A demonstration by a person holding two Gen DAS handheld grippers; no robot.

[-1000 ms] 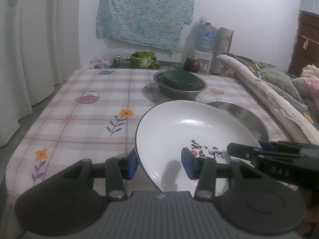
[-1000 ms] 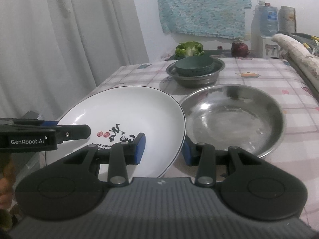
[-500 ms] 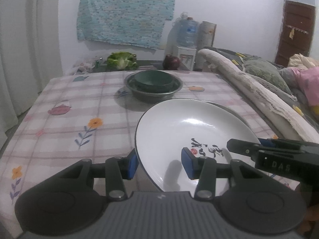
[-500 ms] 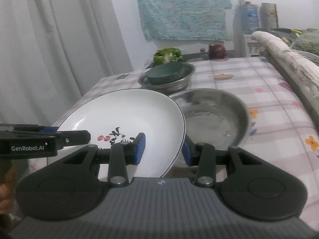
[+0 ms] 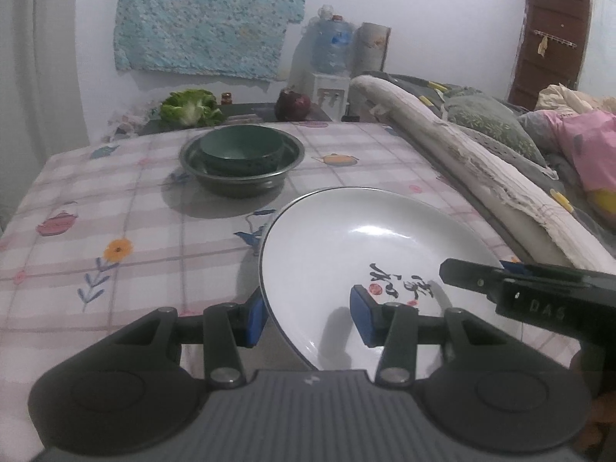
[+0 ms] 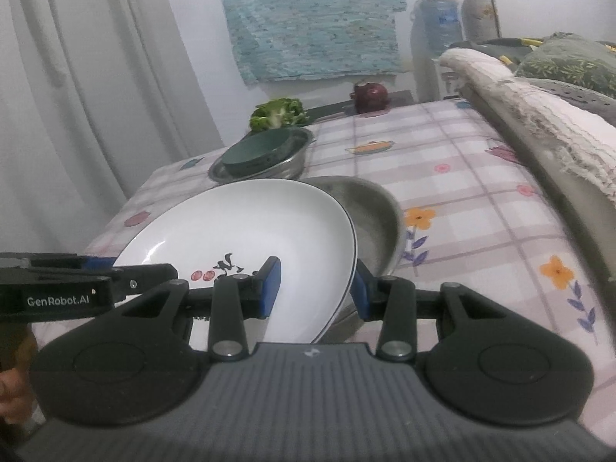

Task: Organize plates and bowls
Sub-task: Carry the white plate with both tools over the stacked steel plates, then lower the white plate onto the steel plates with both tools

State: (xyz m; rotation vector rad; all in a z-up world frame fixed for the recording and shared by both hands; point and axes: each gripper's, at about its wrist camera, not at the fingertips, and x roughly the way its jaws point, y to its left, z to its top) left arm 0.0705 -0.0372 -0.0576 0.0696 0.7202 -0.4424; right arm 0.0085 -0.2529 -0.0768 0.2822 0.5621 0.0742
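Our left gripper [image 5: 307, 319] straddles the near-left rim of the white plate [image 5: 362, 254], one blue pad under the rim and one over the plate's face, with a visible gap at the upper pad, so we cannot tell whether it really pinches. Our right gripper [image 6: 315, 288] straddles the plate's opposite rim in the same way, jaws narrow, and again we cannot tell whether they bite. The plate hangs tilted over the checked tablecloth [image 5: 127, 231]. Just behind the plate, partly hidden by it, lies a wide steel pan [image 6: 369, 208]. Farther beyond the plate, a green bowl [image 5: 240, 152] sits nested inside a steel bowl [image 5: 242, 177]. Past those, well away from the plate, we see a lettuce head [image 5: 190, 107], a dark red pot [image 5: 292, 106] and a water bottle [image 5: 331, 46]. To the plate's right runs a rolled blanket [image 5: 462, 161].
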